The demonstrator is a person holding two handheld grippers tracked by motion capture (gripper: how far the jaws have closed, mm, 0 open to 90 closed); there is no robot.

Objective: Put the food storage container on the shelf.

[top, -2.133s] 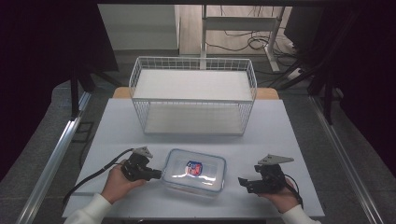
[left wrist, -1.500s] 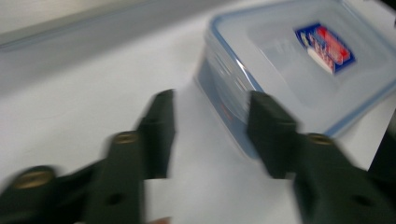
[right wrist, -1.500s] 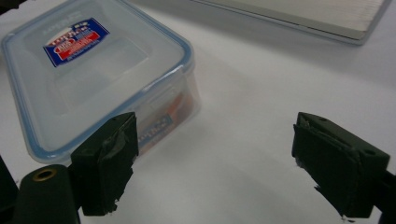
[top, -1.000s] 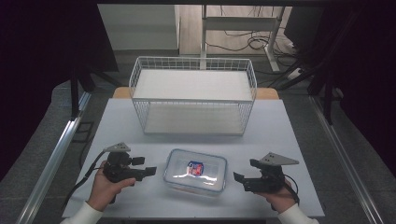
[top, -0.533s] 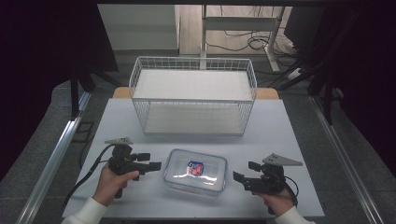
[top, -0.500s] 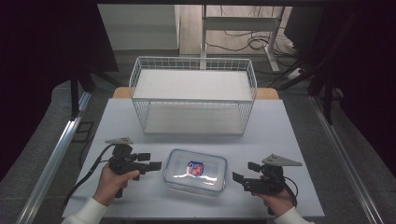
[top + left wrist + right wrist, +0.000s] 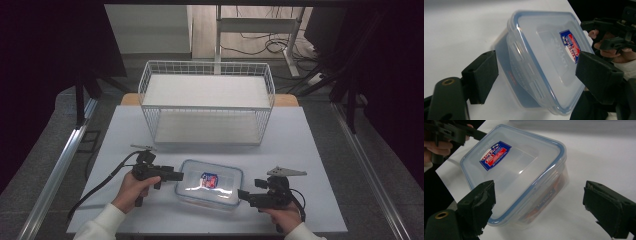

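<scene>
White tabletop filled the middle of the scene, with dark floor and cables beyond it and a white wire basket standing empty at the far side. Nearer the person, a clear plastic box with a blue-edged lid and a red and blue sticker sat flat on the table, well apart from the basket.

The left gripper was held level at the box's left end, its tips just beside the rim. In the left gripper view its jaws stood wide apart, one on either side of the box's short end, and neither pad looked to be touching the plastic. The right gripper lay at the box's near right corner. In the right gripper view its jaws were likewise spread wide, with the box between and beyond them, and there was a clear gap on the right-hand side.

As far as could be judged, the work was at its very start. Both tools had been lined up on the box from opposite ends, yet nothing was gripped, the lid was on with its clips down, and the box had not left the table. Closing on it, lifting it, and probably carrying it to the basket all remained to be done.
</scene>
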